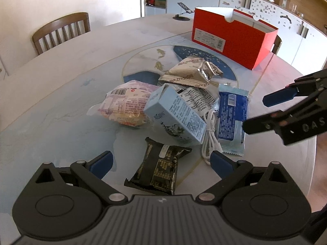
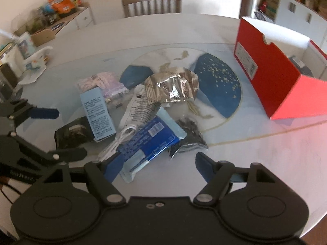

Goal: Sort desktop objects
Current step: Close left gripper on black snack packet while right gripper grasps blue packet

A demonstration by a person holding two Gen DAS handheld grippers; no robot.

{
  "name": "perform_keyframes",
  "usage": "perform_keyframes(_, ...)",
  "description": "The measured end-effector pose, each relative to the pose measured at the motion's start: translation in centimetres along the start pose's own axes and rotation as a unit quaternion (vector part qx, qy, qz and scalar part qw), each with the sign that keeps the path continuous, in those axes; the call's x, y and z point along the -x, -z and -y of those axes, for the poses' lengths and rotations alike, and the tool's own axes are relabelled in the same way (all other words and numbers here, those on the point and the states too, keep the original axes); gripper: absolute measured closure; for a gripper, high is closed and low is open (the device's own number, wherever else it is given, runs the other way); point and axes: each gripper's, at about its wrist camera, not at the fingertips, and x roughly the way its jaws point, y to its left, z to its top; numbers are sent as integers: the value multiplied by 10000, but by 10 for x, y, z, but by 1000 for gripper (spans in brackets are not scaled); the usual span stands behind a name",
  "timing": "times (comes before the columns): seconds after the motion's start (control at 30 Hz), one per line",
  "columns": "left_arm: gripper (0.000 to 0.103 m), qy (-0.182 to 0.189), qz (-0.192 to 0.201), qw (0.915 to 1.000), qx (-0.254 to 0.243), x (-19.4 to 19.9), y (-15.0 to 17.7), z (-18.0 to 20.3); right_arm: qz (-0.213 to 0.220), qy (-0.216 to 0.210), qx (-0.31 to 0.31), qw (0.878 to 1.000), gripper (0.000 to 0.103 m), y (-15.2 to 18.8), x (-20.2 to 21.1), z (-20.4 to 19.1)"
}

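Snack packets (image 1: pixel 175 110) lie heaped on the tabletop (image 1: pixel 61 94); left hand-held gripper (image 1: pixel 162 164) and right hand-held gripper (image 2: pixel 158 166) both gape, grasping nothing.

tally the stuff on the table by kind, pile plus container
Sealed packets: 6: pink, silver, white printed, blue, black, dark speckled
Cartons: 1, light blue carton
Cables: 1, white cable
Containers: 1, red box
Total: 9
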Motion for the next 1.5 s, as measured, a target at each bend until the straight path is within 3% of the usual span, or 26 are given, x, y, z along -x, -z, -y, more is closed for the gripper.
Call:
perform_keyframes(0.33,10,123,-7,9998,-151,-6,0,1,-179,483,-1314,9900,32,-10,-14,-2)
perform_keyframes(0.7,26,167,-37,9998,-76,-10,0,-5,-360,737,-2087,9745,39,-20,-31,-1)
perform_keyframes(0.93,36,188,-59,9998,-36,-11,2,-7,-506,756,-2147,9724,54,-21,-38,-2)
perform_keyframes(1.07,52,179,-88,9998,7,-12,3,-9,-579,716,-2224,9706,71,-20,-39,1)
perform_keyframes(1.13,56,171,-100,9998,28,-12,4,-10,-619,685,-2266,9696,80,-19,-39,2)
perform_keyframes(1.27,64,184,-105,9997,126,-10,4,-11,-626,656,-2292,9691,85,-16,-35,4)
perform_keyframes(1.5,68,152,-137,9993,325,-6,6,-13,-663,580,-2213,9712,87,-11,-30,7)
